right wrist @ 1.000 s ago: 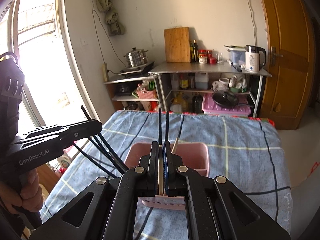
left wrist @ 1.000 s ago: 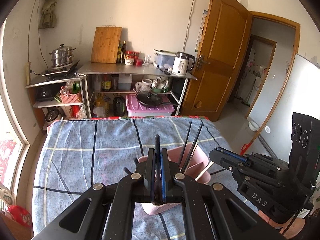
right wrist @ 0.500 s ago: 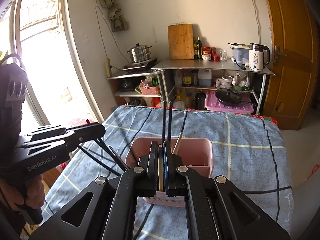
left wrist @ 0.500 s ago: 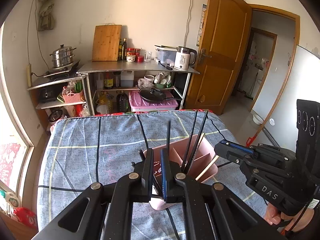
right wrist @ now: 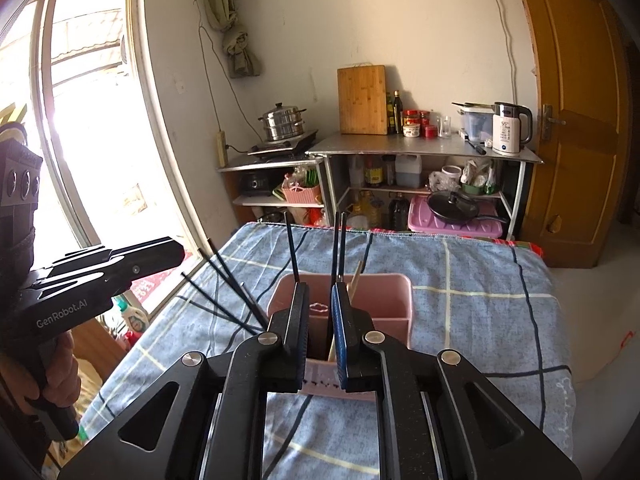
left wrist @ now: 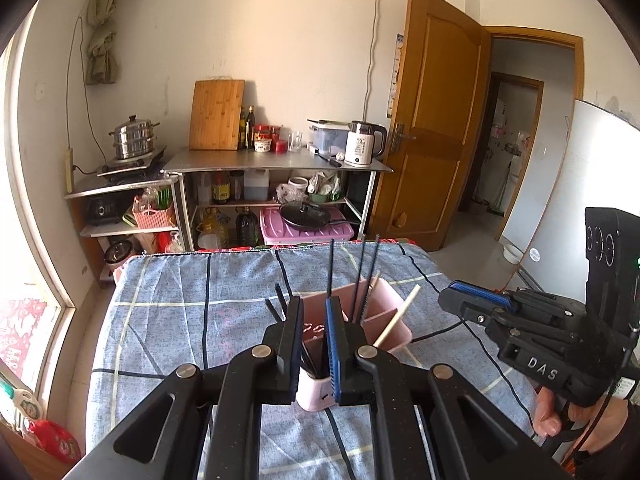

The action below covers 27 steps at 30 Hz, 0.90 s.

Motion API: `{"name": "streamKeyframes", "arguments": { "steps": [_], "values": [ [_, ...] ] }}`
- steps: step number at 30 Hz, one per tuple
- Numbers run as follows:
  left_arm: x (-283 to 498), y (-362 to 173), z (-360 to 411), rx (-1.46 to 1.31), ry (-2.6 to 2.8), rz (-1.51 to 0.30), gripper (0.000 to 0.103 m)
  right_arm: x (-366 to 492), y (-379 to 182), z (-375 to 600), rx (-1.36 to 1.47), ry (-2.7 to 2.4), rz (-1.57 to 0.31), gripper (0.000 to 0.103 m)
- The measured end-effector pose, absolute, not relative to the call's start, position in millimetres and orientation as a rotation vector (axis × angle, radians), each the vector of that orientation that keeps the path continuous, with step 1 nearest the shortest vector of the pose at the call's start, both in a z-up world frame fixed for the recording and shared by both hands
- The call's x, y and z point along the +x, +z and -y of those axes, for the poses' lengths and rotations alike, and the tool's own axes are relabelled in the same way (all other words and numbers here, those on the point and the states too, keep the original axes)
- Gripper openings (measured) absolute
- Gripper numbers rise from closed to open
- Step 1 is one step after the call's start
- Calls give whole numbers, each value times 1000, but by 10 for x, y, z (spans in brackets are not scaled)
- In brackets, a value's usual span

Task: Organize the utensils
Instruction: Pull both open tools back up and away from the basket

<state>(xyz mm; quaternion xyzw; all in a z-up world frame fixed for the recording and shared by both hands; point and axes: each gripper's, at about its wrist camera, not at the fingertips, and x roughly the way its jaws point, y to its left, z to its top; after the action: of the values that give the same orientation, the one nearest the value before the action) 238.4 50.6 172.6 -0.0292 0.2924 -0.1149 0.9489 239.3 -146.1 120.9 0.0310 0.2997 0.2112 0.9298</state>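
Note:
A pink utensil holder [left wrist: 390, 320] [right wrist: 392, 304] stands on the blue checked tablecloth [left wrist: 180, 320]. Several black chopsticks [left wrist: 366, 272] [right wrist: 232, 288] and a pale wooden chopstick [left wrist: 400, 314] [right wrist: 354, 278] stand in its compartments. My left gripper [left wrist: 312, 304] is open just above the holder's near end, with nothing between its fingers. My right gripper [right wrist: 320, 290] is open above the holder's near side, also empty. Each gripper shows in the other's view: the right one [left wrist: 476, 304] beside the holder, the left one [right wrist: 160, 250] to its left.
The table's far edge [right wrist: 400, 234] faces a steel shelf unit [left wrist: 276, 164] with a kettle, cutting board, pots and bottles. A window [right wrist: 80, 140] is on the left. A wooden door [left wrist: 436, 120] stands open on the right.
Both grippers have opened. The left let go of a black chopstick and the right let go of the pale wooden one; both now stand in the holder. Both grippers have drawn back slightly.

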Motion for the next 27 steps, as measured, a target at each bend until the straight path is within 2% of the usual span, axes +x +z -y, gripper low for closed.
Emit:
{"name": "streamKeyframes", "arguments": {
  "steps": [3,14,18,27],
  "values": [
    [2202,1707,-494,-69,-238,-586,10,2259,1218,1515,72,430,-607,17],
    [1612,1445,-396,-84,-222,-584,11,1738,1176,1660,88,422,-594,19],
    [1406,1338,-309,-64,-210,-576,11,1558,1122,1673,69,419,-594,23],
    [1090,1108,-255,-55,-189,-573,11,1206,915,1740,70,407,-613,24]
  ]
}}
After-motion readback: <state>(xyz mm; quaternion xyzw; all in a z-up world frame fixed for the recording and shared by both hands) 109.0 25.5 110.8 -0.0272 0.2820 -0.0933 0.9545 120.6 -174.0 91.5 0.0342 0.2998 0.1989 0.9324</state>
